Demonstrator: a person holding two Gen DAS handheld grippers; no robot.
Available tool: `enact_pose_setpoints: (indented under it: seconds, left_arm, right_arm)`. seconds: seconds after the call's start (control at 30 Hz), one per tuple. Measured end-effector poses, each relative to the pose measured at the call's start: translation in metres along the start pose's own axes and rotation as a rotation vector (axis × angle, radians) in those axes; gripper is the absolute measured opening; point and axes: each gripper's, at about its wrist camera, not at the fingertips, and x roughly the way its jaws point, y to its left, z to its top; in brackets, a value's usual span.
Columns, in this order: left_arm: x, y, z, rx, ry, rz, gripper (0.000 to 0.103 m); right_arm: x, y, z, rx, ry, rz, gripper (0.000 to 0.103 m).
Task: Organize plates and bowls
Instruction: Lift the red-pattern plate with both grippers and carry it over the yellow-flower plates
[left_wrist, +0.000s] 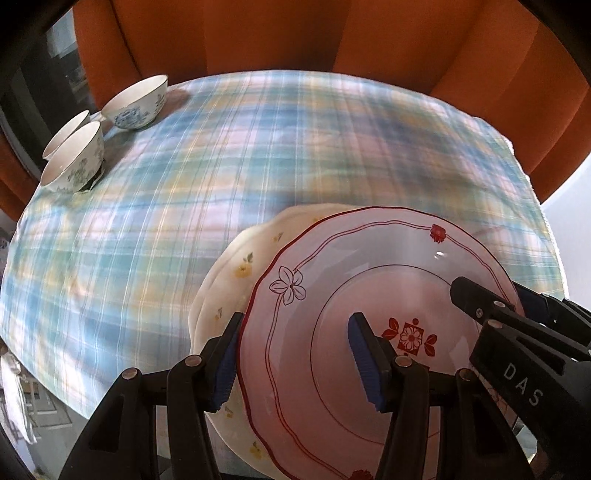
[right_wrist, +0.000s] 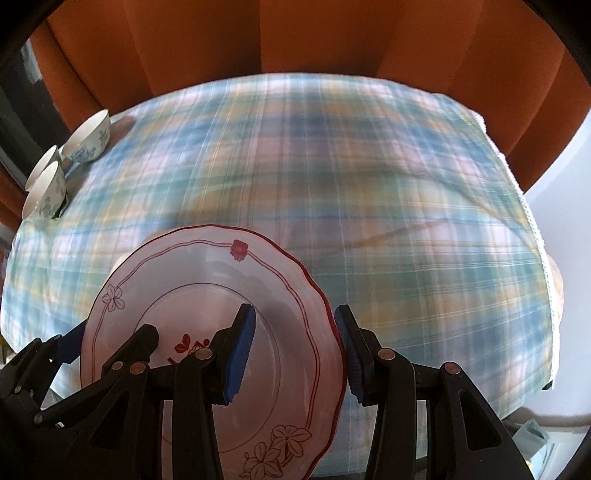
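Note:
A pink plate with a red rim (left_wrist: 369, 280) (right_wrist: 207, 273) is held above a cream plate with yellow flowers (left_wrist: 229, 280). My left gripper (left_wrist: 295, 354) straddles the pink plate's left rim, one finger over it and one outside. My right gripper (right_wrist: 295, 347) straddles its right rim the same way; it also shows in the left wrist view (left_wrist: 491, 306). Both sets of jaws stand wide, and whether the pads press the rim is unclear. Three white bowls with blue-green patterns (left_wrist: 136, 99) (right_wrist: 88, 138) stand at the table's far left.
The table has a blue, green and pink plaid cloth (left_wrist: 258, 155) (right_wrist: 369, 192). Orange curtains (left_wrist: 295, 33) hang behind it. The cloth's right edge (right_wrist: 532, 221) drops off near a white wall.

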Motion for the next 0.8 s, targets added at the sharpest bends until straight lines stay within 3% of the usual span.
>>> enact_pose_setpoints:
  seconds: [0.4,0.67,0.8]
  left_arm:
    - [0.008,-0.006,-0.009,0.024,0.012,0.06,0.057]
    - [0.007,-0.007,-0.01,0.025,0.006,0.074,0.057]
    - [0.007,-0.007,-0.01,0.016,-0.001,0.09,0.057]
  right_arm:
    - [0.029,-0.003,-0.009,0.009,0.079,0.044,0.048]
    - [0.027,-0.012,-0.014,0.03,0.066,0.125,0.047]
    - [0.017,-0.021,-0.017,0.046,0.058,0.134,0.031]
